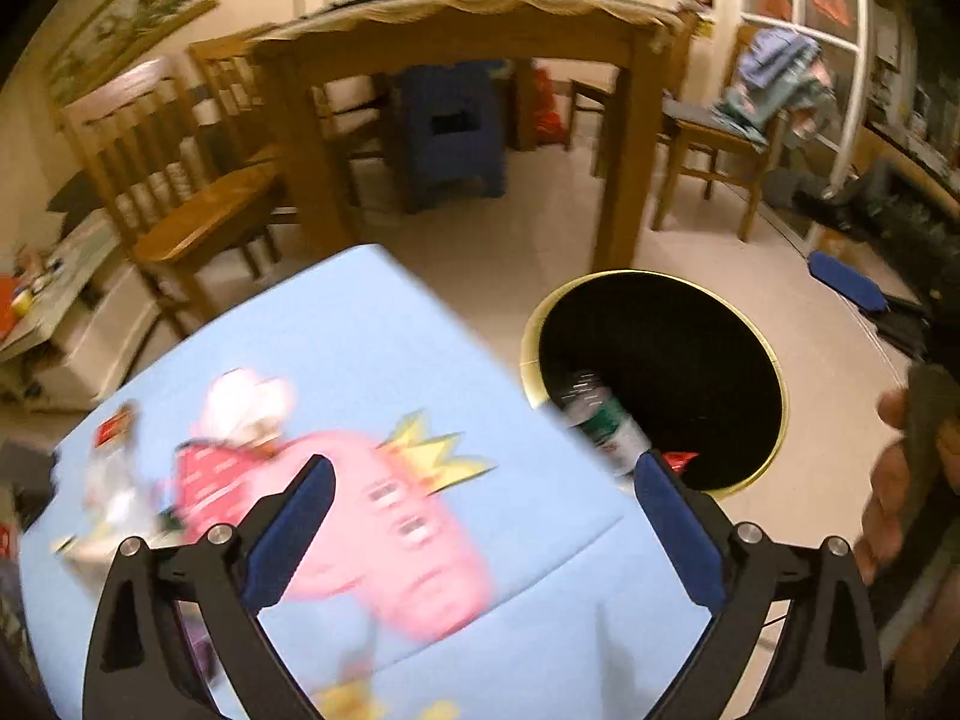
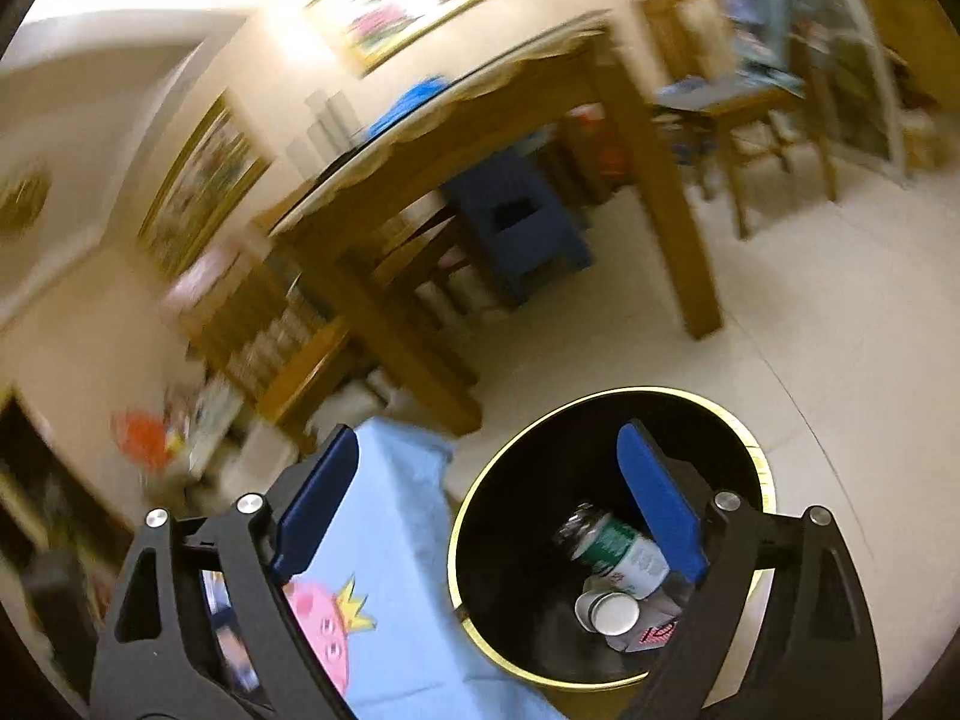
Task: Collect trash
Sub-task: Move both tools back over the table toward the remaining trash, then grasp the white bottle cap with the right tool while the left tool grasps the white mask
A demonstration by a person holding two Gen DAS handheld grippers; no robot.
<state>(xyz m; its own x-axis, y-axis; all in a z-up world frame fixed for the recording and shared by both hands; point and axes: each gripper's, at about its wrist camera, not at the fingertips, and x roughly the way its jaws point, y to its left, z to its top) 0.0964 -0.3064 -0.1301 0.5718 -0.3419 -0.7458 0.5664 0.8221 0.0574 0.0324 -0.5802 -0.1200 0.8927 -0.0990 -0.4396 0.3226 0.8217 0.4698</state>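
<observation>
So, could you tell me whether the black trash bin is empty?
Not empty: the bin already holds a bottle lying on its side and a white cup.

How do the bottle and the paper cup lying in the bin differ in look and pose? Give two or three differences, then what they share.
The bottle is clear with a green and white label; the paper cup is plain white. The bottle is the longer of the two. The bottle lies on its side, cap end towards the bin's far wall; the paper cup is tipped so one round end faces the right wrist camera. Both rest inside the black bin, touching.

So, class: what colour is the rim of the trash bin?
Yellow-gold, around the black bin; clearest in the right wrist view.
</observation>
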